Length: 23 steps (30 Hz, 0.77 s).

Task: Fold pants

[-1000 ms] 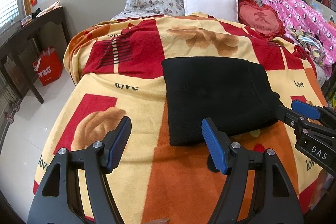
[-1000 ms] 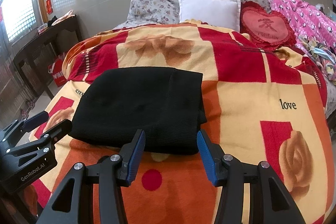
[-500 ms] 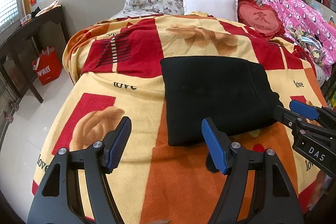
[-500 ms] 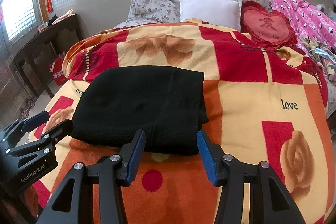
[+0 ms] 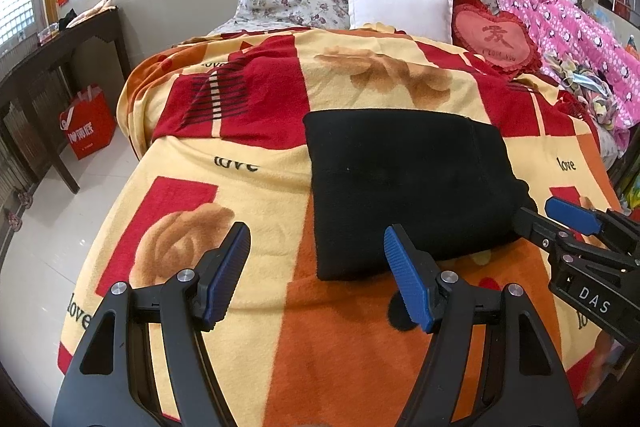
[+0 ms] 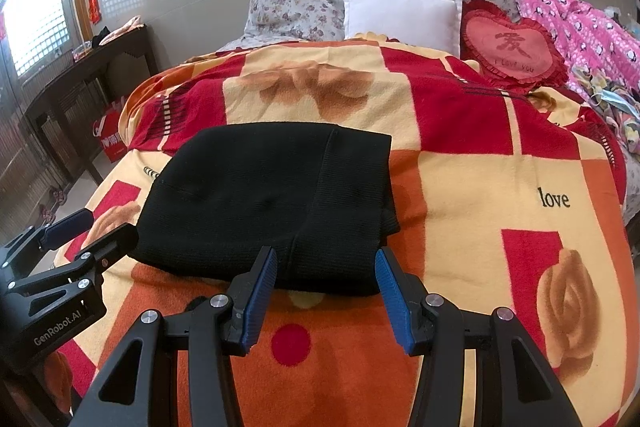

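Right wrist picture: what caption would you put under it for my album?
Folded black pants lie on a rose blanket, open right tool just short of them.

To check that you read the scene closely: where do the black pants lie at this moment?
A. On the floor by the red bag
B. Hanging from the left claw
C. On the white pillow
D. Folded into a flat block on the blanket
D: the black pants lie as a folded flat block on the blanket, with neither open claw touching them.
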Motion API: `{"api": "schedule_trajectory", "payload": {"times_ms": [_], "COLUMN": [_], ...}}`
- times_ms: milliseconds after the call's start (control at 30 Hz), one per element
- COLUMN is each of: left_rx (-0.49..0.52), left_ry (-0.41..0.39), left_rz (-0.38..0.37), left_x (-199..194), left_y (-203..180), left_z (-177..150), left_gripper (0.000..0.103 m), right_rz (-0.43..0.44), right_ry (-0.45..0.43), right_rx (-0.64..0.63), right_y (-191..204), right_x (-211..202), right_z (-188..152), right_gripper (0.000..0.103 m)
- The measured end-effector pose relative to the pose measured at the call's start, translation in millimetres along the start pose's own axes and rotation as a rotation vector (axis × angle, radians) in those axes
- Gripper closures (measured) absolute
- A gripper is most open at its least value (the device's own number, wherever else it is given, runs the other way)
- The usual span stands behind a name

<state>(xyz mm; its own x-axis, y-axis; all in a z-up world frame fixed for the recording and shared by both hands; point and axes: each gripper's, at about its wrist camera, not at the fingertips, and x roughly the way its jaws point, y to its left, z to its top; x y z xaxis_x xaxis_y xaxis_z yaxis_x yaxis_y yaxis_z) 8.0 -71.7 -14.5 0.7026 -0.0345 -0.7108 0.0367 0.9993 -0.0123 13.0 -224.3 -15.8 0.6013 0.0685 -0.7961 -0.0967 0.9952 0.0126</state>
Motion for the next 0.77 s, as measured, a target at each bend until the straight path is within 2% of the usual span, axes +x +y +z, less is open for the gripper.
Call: {"api": "schedule_trajectory", "payload": {"times_ms": [433,767], "left_rx": [-0.021,0.014], "left_ry": [-0.020,-0.059], "left_rz": [-0.006,0.004], "left_x": [-6.5,-9.0], "left_y": [3.0,-0.6], "left_z": [3.6,1.5], "left_gripper": [0.034,0.034], "right_rz": [0.003,-0.021], "right_ry": [0.003,-0.003], "right_rx": [-0.001,0.019], "right_y": [0.9,-13.1], "right_x": [-0.2,-1.2], "right_z": [0.7,-1.3], "right_gripper": [0.054,0.054]}}
